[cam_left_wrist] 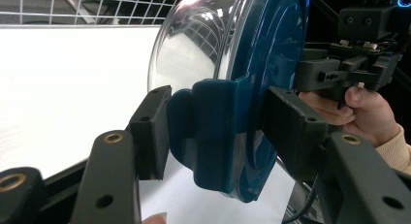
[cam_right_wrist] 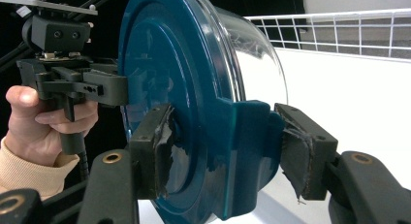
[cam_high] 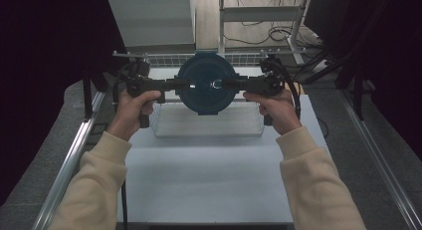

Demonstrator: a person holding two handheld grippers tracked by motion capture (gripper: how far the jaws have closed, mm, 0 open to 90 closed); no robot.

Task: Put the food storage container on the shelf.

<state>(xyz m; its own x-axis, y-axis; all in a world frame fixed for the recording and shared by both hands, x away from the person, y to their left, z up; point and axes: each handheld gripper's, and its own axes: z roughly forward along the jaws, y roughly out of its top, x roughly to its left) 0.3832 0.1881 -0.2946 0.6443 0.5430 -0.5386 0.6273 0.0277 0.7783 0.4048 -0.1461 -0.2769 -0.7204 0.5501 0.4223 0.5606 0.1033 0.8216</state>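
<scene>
A round container with a dark blue lid [cam_high: 206, 70] and a clear bowl [cam_left_wrist: 194, 44] hangs in the air above the wire basket, held level between both grippers. My left gripper [cam_high: 179, 84] comes in from the left. In the left gripper view its jaws [cam_left_wrist: 220, 132] are shut on the blue side latch [cam_left_wrist: 213, 136], one pad on each face. My right gripper [cam_high: 231, 84] holds the opposite side. Its worn pads [cam_right_wrist: 303, 156] press on the other blue latch [cam_right_wrist: 242, 151] and the lid [cam_right_wrist: 160, 54].
A white wire basket [cam_high: 209, 128] sits on the pale table [cam_high: 209, 180] under the container, with its back rim [cam_high: 159, 57] behind it. Dark curtains flank the table. A metal frame and cables [cam_high: 268, 33] stand beyond the far edge.
</scene>
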